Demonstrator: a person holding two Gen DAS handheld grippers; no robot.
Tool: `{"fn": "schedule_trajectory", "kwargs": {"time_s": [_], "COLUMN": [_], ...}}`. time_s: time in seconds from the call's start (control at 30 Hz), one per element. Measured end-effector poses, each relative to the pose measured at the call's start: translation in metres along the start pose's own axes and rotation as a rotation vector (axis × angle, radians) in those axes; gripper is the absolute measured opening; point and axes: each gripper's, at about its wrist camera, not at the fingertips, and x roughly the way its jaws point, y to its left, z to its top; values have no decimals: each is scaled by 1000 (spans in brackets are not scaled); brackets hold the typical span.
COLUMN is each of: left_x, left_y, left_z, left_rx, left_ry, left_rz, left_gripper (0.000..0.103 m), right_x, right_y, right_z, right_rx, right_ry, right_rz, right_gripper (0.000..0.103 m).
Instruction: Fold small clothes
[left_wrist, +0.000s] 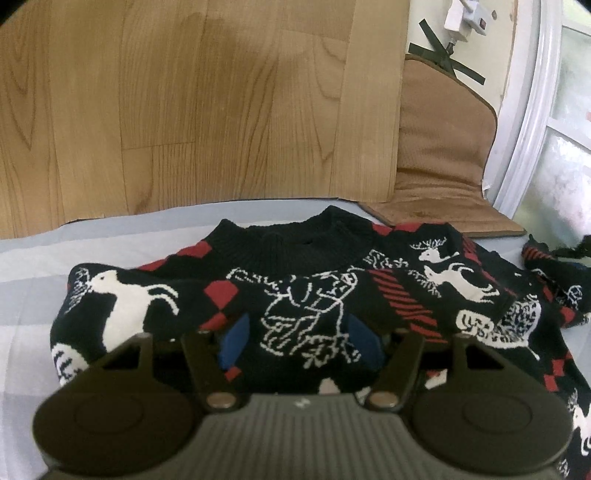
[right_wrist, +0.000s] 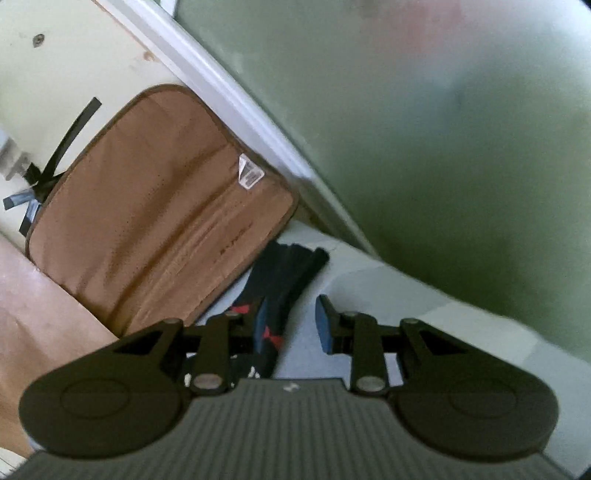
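Note:
A black knitted sweater with red diamonds and white deer lies face up on a grey-blue sheet, its collar pointing away from me. My left gripper rests low over the chest. Its blue pads stand apart, and a bulge of the knit sits between them without being pinched. In the right wrist view a black ribbed sleeve with red marks runs along the sheet. My right gripper is open. The sleeve lies against the inner side of its left pad, and bare sheet shows beside the right pad.
A brown padded mat leans against the wall behind the sweater. A wood-grain panel stands to its left. A white window frame and frosted pane close the right side.

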Motion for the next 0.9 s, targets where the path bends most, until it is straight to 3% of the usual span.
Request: {"fn": "schedule_trajectory", "kwargs": {"time_s": [0.07, 0.1, 0.13, 0.2, 0.37, 0.47, 0.53, 0.7, 0.9], "left_x": [0, 0, 0, -1, -1, -3, -7, -39, -118], "left_y": [0, 0, 0, 0, -2, -2, 1, 28, 78], "left_z": [0, 0, 0, 0, -1, 0, 1, 19, 23], "left_rx": [1, 0, -1, -1, 8, 7, -9, -131, -256], "left_ry": [-1, -1, 0, 0, 0, -9, -28, -87, -253], "left_rz": [-1, -1, -1, 0, 0, -3, -12, -64, -64], "left_gripper": [62, 62, 62, 62, 67, 75, 79, 80, 88], "right_x": [11, 15, 19, 12, -69, -106, -121, -141, -122], "right_y": [5, 11, 17, 26, 39, 60, 81, 155, 298], "right_z": [-1, -2, -4, 0, 47, 60, 55, 22, -54], "right_rx": [-8, -23, -48, -88, -122, -168, -215, -306, -542], "right_ry": [-1, 0, 6, -33, -379, -439, -437, -345, -177], "right_rz": [13, 13, -1, -36, -105, -63, -18, 227, 509], "right_gripper": [32, 16, 7, 7, 7, 7, 7, 7, 7]}}
